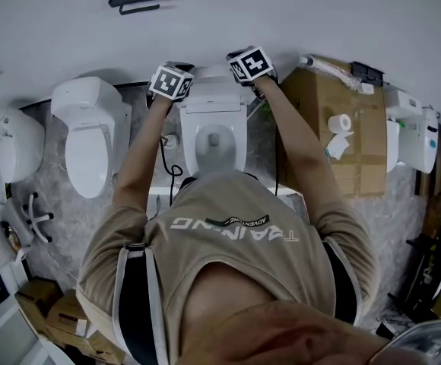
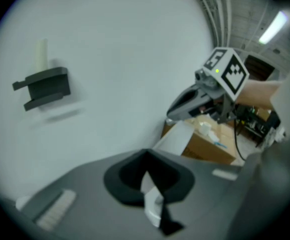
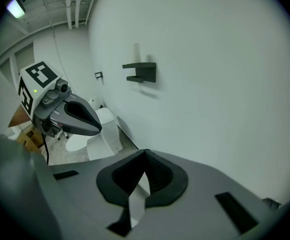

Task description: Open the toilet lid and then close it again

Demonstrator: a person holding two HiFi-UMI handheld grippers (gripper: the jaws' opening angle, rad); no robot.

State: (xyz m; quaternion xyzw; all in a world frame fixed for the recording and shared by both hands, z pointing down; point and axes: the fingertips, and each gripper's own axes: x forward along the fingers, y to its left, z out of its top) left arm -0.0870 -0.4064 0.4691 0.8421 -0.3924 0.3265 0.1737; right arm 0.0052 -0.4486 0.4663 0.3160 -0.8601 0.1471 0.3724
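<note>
Where floor [image 1: 53, 181] meets white wall [image 1: 281, 14], left tongs [image 2: 145, 154] and right tongs [image 3: 145, 154], both closed, flank the toilet lid [image 1: 214, 105].

1. Floor [image 1: 61, 175]: grey, mottled, met by a white wall [image 1: 281, 14] along its far edge.
2. Open toilet [image 1: 219, 139]: stood at mid far edge.
3. Closed toilet [image 1: 91, 139]: same edge, to its left.
4. Cardboard boxes [image 1: 334, 169]: same edge, to its right.
5. Further cartons [image 1: 57, 310]: lay at near-left corner.

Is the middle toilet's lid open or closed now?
Open: the head view shows the bowl uncovered; the lid stands raised by the wall, gripped by the left gripper and the right gripper.
</note>
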